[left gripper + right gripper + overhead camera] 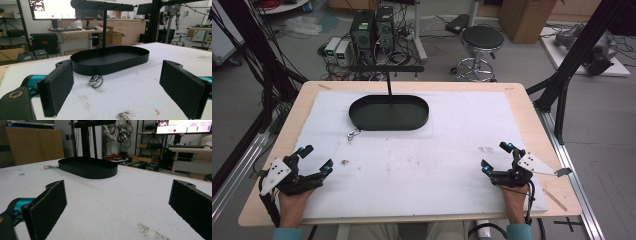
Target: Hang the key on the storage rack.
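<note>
Your left gripper (316,159) rests at the near left of the white mat (452,150), jaws spread wide and holding nothing. The thing nearest to it is the small metal key ring (96,81), lying flat on the mat just in front of the black oval tray (140,58), close to the tray's near wall but seemingly not touching it. It looks light, hard and smooth, so expect it to slide or flip away if you press it from one side alone; lying so low, it gives your pads little to bite on. Judging from the left gripper view, your best hold is across the round loop, coming down steeply with a jaw on each side. It looks like shiny silver wire, a ring with a small clasp attached; finer detail is too small to tell. Behind it, a stand (388,82) rises from the tray. Your right gripper (497,156) sits at the near right, well apart from the ring, jaws likewise wide apart and empty.
</note>
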`<act>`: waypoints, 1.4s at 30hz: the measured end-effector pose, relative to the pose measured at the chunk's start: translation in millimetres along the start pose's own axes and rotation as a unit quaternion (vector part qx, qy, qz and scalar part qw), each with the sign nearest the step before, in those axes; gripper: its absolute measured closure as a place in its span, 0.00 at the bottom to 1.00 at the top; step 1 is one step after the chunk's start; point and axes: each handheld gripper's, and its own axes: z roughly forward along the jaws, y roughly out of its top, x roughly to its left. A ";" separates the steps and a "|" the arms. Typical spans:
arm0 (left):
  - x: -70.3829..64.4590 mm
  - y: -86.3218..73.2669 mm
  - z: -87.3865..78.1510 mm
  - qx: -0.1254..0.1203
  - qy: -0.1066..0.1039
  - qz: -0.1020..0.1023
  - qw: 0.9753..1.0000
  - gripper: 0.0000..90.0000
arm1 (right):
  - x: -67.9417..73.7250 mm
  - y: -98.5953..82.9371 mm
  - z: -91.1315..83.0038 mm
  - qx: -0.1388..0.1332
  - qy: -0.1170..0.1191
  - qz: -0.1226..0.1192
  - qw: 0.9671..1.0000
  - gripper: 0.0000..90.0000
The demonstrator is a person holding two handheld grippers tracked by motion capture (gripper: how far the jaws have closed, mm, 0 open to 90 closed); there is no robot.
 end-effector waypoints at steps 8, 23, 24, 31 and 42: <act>0.0 0.0 -0.3 -0.001 -0.001 0.002 1.000 0.14 | -0.5 -0.1 -0.2 -0.001 0.000 0.002 1.000 0.01; 1.4 0.3 -0.2 -0.001 0.002 -0.007 1.000 0.14 | 0.7 -0.2 -0.5 -0.002 -0.002 -0.006 1.000 0.01; 1.8 0.4 -0.2 0.000 0.002 -0.008 1.000 0.14 | 0.7 -0.2 -0.5 -0.002 -0.002 -0.006 1.000 0.01; 7.2 6.6 2.0 0.039 0.014 -0.002 0.999 0.14 | 0.8 -0.2 -0.5 -0.003 -0.002 -0.008 1.000 0.01; 17.4 42.0 21.8 0.109 0.013 0.015 0.994 0.14 | 0.6 -0.3 -0.6 -0.002 -0.002 -0.005 1.000 0.01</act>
